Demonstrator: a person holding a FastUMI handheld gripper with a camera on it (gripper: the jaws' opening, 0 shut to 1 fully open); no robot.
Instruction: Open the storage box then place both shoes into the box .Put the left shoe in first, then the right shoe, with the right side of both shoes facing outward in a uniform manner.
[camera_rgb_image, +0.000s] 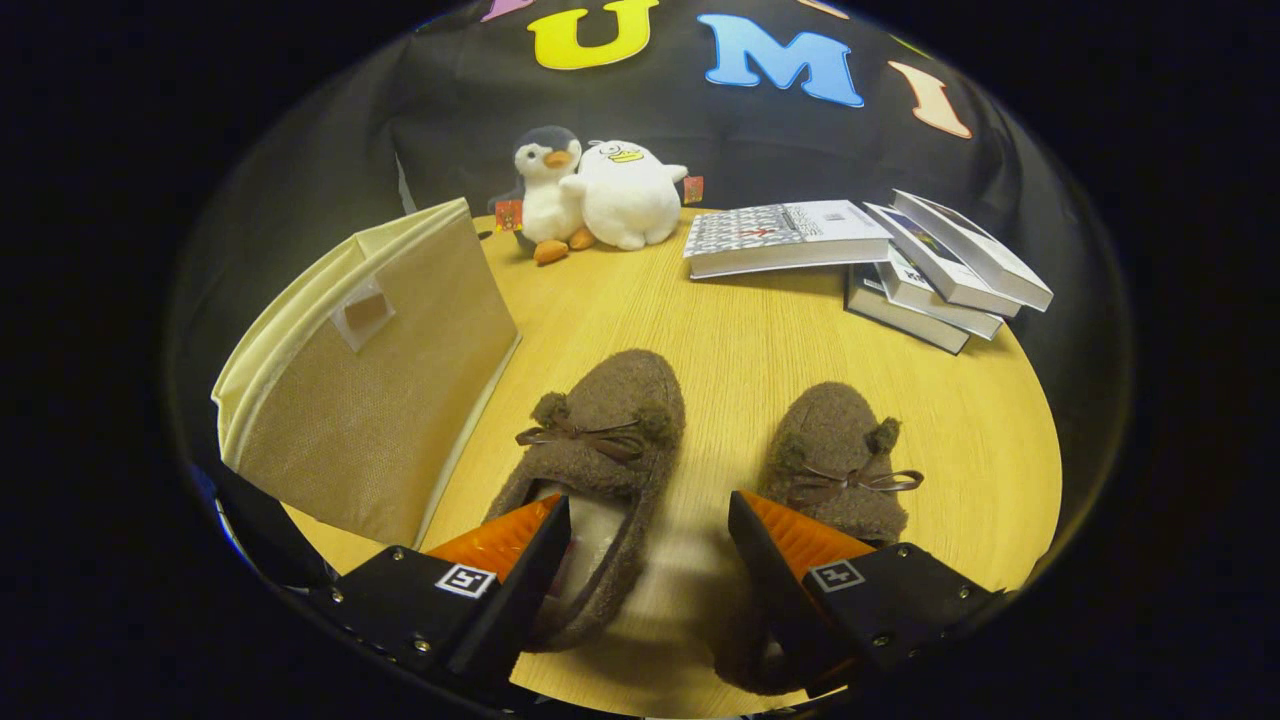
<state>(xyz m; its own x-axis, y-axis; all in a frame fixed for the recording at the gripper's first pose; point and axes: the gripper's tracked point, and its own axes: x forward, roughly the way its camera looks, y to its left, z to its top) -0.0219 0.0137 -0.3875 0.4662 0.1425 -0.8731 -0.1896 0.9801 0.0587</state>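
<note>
Two brown fuzzy slippers with bows lie side by side on the round wooden table (760, 330), toes pointing away from me. The left shoe (600, 440) has its white-lined opening partly under my left finger (505, 540). The right shoe (835, 455) lies under my right finger (790, 530). My gripper (648, 520) is open, hovering above the heels with the bare strip of table between the shoes showing in the gap. The beige fabric storage box (380, 390) stands left of the shoes, its side with a small label pocket toward me. I cannot tell how its opening stands.
Two plush toys, a penguin (548, 195) and a white duck (625, 195), sit at the table's far edge. Several books (870, 255) lie spread at the far right. The table's rim curves close on the right.
</note>
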